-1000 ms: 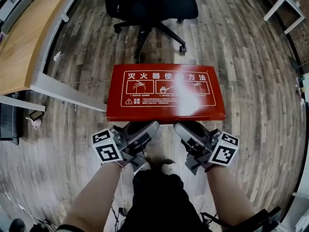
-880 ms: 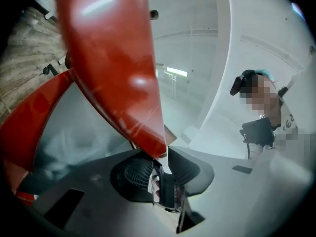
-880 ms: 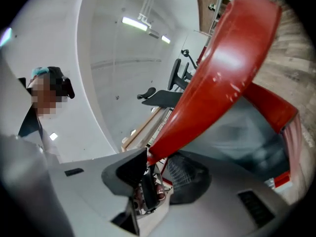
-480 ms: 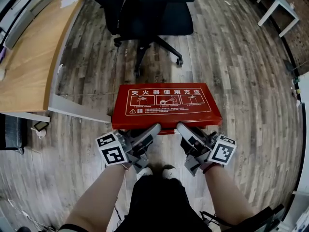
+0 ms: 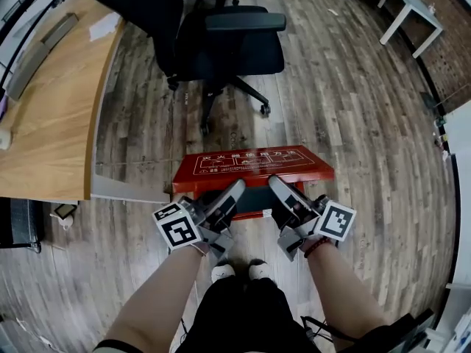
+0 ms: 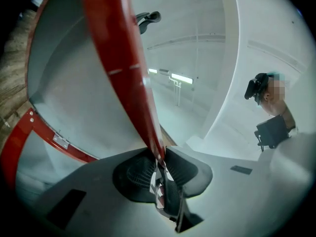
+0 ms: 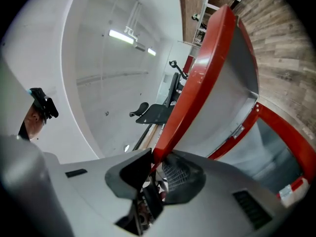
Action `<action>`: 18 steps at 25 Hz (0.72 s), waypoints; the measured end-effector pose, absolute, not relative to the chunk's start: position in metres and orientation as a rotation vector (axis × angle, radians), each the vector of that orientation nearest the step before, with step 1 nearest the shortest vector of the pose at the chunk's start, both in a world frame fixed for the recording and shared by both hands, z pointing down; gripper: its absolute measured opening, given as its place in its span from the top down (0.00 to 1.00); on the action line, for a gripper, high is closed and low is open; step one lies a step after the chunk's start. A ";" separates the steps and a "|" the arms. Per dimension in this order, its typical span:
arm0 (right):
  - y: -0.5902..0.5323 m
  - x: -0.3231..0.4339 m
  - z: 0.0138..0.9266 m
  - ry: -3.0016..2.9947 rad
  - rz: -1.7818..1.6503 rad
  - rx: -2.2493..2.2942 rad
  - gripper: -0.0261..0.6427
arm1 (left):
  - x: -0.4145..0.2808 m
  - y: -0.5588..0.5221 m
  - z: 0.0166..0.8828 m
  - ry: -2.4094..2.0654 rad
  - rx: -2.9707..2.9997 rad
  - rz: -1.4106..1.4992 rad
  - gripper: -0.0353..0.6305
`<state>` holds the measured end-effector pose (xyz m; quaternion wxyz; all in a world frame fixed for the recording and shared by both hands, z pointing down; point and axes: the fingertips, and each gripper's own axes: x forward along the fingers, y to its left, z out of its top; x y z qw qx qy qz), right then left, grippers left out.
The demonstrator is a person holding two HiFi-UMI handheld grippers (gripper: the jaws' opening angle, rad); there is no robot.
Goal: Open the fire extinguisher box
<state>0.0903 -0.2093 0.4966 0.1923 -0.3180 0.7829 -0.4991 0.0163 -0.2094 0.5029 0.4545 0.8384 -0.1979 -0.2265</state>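
Gray wood planks cover the floor (image 5: pixel 368 123), and one red fire extinguisher box (image 5: pixel 184 190) sits on it near the middle of the head view. Its lid (image 5: pixel 250 164) is tilted up at the near edge. Two tongs hold that edge: the left tongs (image 5: pixel 234 191) and the right tongs (image 5: pixel 274 185) are both closing, pads clamped on the lid's rim. One black office chair (image 5: pixel 228 46) stands just behind the box. One wooden table (image 5: pixel 51 123) lies to the left.

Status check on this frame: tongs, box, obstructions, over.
Left tongs and right tongs both closing on lid front edge, lid between them. Fire extinguisher box part open. Office chair stands behind box, apart.
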 end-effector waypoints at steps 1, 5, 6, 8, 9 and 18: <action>-0.214 0.091 0.494 2.180 -1.403 -0.907 0.85 | 0.017 -0.214 0.501 -0.489 2.053 -0.570 0.86; -0.235 0.092 0.485 2.123 -1.402 -0.926 0.87 | 0.016 -0.235 0.494 -0.468 1.975 -0.620 0.86; -0.240 0.092 0.483 2.112 -1.406 -0.917 0.87 | 0.015 -0.240 0.492 -0.466 1.958 -0.633 0.86; -0.253 0.092 0.478 2.087 -1.422 -0.898 0.88 | 0.016 -0.251 0.487 -0.458 1.909 -0.666 0.86; -0.260 0.092 0.476 2.070 -1.433 -0.888 0.89 | 0.017 -0.258 0.485 -0.450 1.870 -0.689 0.86; -0.334 0.095 0.479 1.839 -1.618 -0.853 0.92 | 0.016 -0.329 0.480 -0.551 1.597 -0.825 0.85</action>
